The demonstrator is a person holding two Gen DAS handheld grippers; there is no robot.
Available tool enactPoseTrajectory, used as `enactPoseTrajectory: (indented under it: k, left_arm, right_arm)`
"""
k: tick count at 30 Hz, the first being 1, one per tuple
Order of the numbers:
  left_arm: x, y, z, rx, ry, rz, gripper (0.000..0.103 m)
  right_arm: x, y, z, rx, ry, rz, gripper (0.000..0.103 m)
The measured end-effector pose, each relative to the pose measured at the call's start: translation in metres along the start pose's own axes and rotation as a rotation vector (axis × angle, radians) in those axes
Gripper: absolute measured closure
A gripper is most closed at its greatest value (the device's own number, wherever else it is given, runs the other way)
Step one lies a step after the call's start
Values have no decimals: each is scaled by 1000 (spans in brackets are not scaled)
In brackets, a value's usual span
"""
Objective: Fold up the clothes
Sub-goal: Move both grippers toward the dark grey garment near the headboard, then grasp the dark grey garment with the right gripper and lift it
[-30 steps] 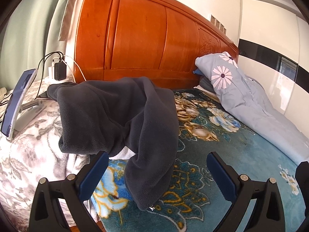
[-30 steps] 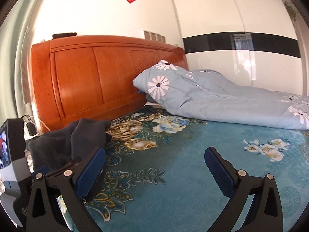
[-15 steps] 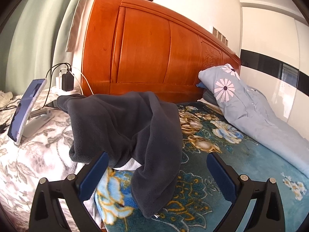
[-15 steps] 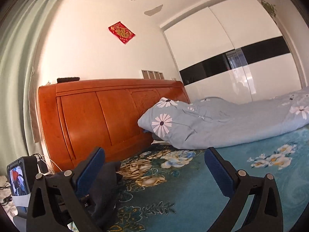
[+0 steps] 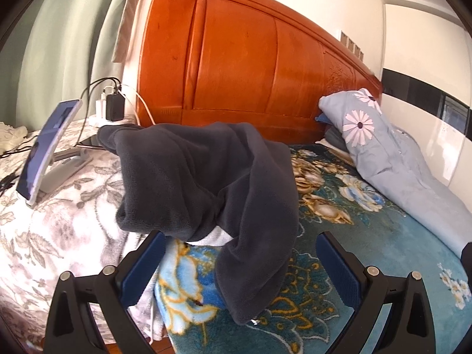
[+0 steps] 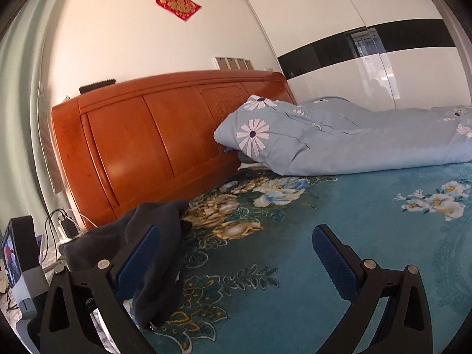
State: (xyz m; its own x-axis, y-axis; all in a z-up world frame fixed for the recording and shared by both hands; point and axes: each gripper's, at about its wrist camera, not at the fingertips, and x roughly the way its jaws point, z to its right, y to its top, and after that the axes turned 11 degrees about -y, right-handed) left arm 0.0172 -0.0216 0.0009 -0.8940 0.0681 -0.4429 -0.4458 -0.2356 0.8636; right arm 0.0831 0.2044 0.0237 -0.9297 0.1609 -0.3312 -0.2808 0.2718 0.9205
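Note:
A dark grey fleece garment [image 5: 206,183] lies crumpled at the left edge of the bed, one end hanging over the teal floral blanket [image 5: 368,253]. A bit of white cloth [image 5: 216,237] shows under it. My left gripper [image 5: 240,268] is open and empty, just in front of the garment's hanging end. In the right wrist view the garment [image 6: 147,250] sits at lower left, partly behind the left finger. My right gripper [image 6: 236,259] is open and empty above the blanket [image 6: 295,236], to the right of the garment.
An orange wooden headboard [image 5: 250,67] stands behind the bed. A light blue flowered duvet [image 6: 339,138] lies along the far side. Left of the bed, a grey floral covered surface [image 5: 44,221] holds a phone on a stand [image 5: 47,150], chargers and cables [image 5: 112,106].
The left gripper has drawn back a little and tilted up; the garment has not moved. The right gripper's view swung up and then back down toward the bed.

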Motion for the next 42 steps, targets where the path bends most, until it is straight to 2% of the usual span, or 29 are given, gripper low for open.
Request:
enactPoseTrajectory:
  k: [2,4,11,14,24,28,33,37,40,42]
  left_arm:
    - [-1,1,-1,1,32,5,0]
    - [1,2,-4,-1,19,-10,0]
    - [13,3,-9,-3,-28,-84,0]
    - [14,2,-8,-2,-38,-84,0]
    - [13,7,-6,17,-115,-52,0]
    - [14,9,-8,0,-168,-54,0]
    - [15,12,-18,-52,-189,-64,0]
    - [12,17,-28,-63,-179,-60,0]
    - [7,20,-33,-33,-102,-54,0]
    - [8,21,-42,-66,-57,-61,0]
  right_arm:
    - [2,-1,-4,-26,-30,-19,0]
    - [3,-2,-7,-51,-83,-26,0]
    - [11,-2,8,3,-90,-88,0]
    - [13,-3,9,-5,-101,-100,0]
    - [13,-5,1,-12,-23,-104,0]
    - [13,-4,1,-12,4,-102,0]
    - [20,-10,-6,-27,44,-142,0]
    - [22,-15,-14,-64,47,-156,0]
    - [27,-10,-23,-101,43,-159,0]
    - [34,-1,-32,-145,49,-160,0]
